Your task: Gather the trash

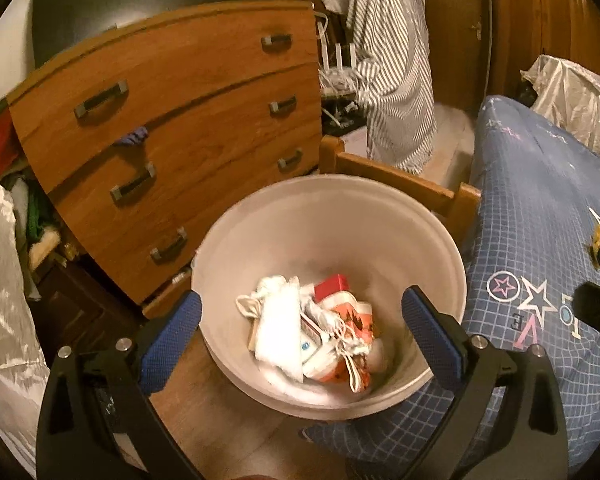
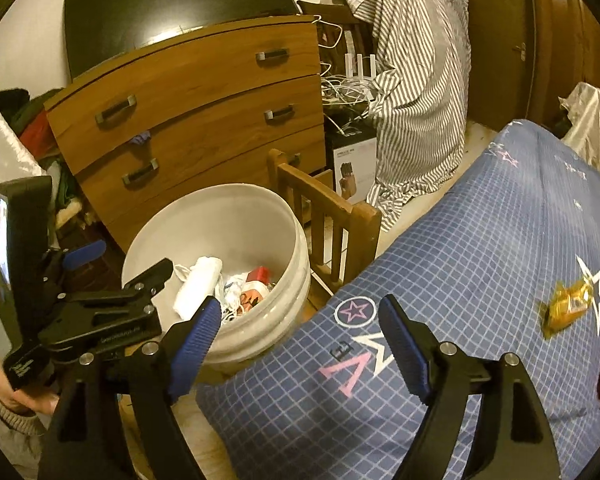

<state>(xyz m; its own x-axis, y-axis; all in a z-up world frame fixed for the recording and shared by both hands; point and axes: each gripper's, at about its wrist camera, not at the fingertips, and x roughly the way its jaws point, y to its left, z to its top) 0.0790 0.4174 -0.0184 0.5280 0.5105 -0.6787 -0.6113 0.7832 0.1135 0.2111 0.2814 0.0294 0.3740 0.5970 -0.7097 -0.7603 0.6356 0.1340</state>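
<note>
While apart, hand-held gripper (image 2: 300, 344) trails wrapper (image 2: 568, 307) — rightward.

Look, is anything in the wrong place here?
Yes. A gold wrapper lies on the blue bed cover instead of in the white bucket. A bit of purple cloth also pokes out of a dresser drawer.

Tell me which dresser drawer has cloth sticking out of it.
The second drawer of the wooden dresser: a purple-blue scrap of cloth pokes from its lower edge near the left side. The other drawers show only handles.
</note>
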